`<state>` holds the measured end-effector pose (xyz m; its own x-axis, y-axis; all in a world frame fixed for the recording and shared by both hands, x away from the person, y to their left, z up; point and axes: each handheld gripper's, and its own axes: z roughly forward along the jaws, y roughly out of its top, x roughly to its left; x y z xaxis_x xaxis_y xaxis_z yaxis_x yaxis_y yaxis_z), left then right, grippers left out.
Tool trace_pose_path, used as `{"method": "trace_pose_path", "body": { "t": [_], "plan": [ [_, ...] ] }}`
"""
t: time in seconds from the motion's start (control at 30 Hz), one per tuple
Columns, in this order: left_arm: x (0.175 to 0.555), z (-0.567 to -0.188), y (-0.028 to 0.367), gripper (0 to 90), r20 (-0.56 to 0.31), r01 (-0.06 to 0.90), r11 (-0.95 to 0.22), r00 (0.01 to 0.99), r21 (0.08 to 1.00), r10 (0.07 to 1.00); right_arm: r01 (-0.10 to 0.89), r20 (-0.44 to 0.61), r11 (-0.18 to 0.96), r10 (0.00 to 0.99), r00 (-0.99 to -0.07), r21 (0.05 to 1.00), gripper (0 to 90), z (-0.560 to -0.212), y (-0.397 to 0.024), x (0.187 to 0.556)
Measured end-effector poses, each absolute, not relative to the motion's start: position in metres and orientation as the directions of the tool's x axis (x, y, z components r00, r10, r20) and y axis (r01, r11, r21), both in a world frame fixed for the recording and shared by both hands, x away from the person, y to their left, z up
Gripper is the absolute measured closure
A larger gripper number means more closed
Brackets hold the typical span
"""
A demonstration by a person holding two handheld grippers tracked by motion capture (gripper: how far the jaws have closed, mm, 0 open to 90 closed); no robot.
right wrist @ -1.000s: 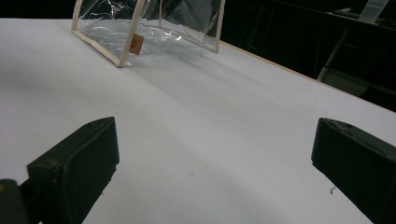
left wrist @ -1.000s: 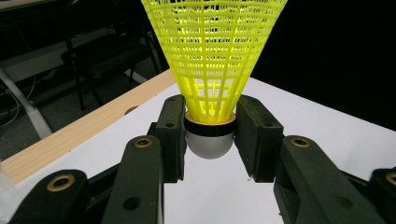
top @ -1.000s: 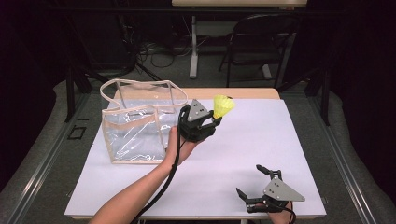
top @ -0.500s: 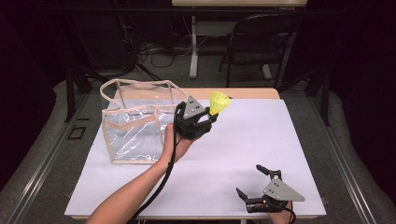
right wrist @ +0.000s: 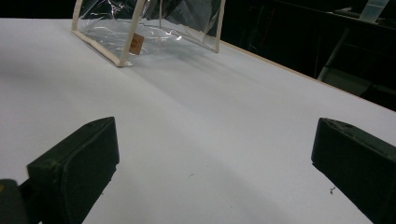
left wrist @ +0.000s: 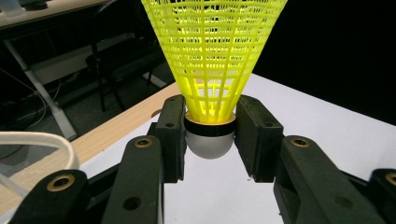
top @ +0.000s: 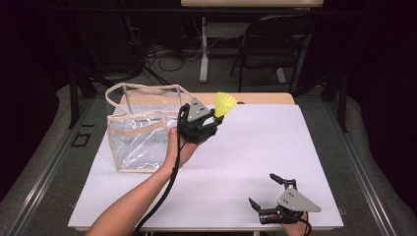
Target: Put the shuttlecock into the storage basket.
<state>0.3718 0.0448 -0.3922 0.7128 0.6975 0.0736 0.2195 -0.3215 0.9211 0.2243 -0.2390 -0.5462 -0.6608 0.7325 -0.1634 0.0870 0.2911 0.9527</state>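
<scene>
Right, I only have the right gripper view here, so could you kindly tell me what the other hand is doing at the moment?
Observer: The left claw is shut on a yellow shuttlecock, held up beside the clear bag.
Operator: Thank you. Where exactly does it grip it?
Observer: In the left gripper view the pads press on the black band just above the grey rounded base, with the yellow skirt pointing away from the claw.
Operator: And is my own claw near any of that?
Observer: No, the right claw sits open at the near right of the white table, well apart from the bag.
</scene>
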Motion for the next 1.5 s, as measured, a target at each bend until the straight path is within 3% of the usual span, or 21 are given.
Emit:
{"method": "trace_pose_path", "body": {
  "t": [1.5],
  "plan": [
    [0.397,-0.385,0.101,64.5,0.079,0.261,-0.284,0.593,0.922,0.801,0.09,-0.166,0.296,0.733,-0.66,0.951,0.4,-0.546,-0.239,0.225]
  ]
}}
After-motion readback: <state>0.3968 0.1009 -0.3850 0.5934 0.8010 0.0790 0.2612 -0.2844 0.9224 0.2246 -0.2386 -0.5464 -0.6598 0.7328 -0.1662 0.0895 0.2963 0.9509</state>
